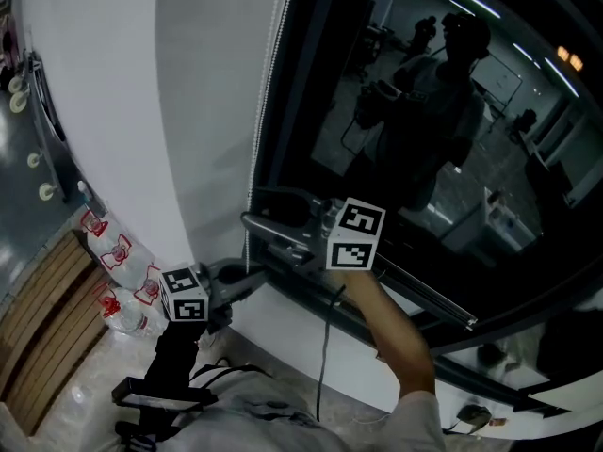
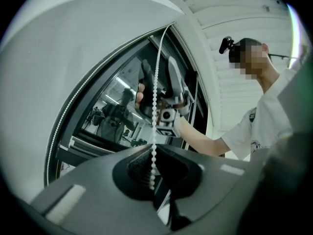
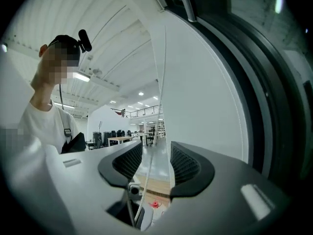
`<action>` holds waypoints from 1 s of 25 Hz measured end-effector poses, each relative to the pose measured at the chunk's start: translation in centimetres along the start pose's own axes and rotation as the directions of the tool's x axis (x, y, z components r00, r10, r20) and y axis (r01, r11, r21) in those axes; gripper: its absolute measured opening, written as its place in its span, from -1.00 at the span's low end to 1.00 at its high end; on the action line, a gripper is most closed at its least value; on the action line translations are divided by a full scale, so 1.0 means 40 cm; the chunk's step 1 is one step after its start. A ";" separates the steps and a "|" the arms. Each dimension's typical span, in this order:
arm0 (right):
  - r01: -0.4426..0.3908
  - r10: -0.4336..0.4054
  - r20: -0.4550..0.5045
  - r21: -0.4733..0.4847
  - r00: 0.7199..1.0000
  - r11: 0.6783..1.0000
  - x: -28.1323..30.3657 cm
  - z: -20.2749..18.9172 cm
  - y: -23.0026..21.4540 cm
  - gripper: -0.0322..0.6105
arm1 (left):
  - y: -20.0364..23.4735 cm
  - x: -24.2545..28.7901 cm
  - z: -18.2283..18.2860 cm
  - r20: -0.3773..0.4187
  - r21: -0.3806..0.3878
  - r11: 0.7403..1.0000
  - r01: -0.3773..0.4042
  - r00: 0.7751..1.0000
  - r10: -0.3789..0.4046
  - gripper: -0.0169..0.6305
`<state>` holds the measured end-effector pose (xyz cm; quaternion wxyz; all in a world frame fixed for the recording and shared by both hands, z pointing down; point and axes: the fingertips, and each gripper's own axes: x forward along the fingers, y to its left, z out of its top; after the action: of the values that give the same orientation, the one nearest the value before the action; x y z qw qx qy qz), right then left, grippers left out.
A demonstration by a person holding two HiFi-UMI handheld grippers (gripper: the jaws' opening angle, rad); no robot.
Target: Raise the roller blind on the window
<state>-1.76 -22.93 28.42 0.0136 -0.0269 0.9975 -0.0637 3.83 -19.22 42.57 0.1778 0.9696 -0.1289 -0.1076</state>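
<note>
- Roller blind's bead chain [image 1: 267, 92]: hanging down the left edge of the window [image 1: 424, 111]; fabric not made out.
- Left gripper [image 2: 152, 170]: clamped on the chain, low by the window's bottom corner.
- Right gripper [image 3: 155, 163]: jaws wide, chain loose between them, further up that edge.
- Risk: an off-centre close missing the thin chain; with the left released first, blind likely slipping back.

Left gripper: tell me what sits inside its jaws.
A white bead chain runs down into the left gripper, whose jaws are closed on it. Past the grip, the chain is covered by the gripper's body.
</note>
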 end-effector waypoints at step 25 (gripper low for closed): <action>0.018 -0.005 0.142 -0.091 0.990 0.996 0.011 0.293 -0.005 -0.86 | 0.020 -0.008 -0.035 -0.021 -0.032 0.999 0.028 0.999 -0.028 -0.95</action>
<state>-1.82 -24.62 16.82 0.0828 -0.0378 0.9957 -0.0155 3.69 -19.41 44.21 0.1932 0.9695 -0.1117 -0.1018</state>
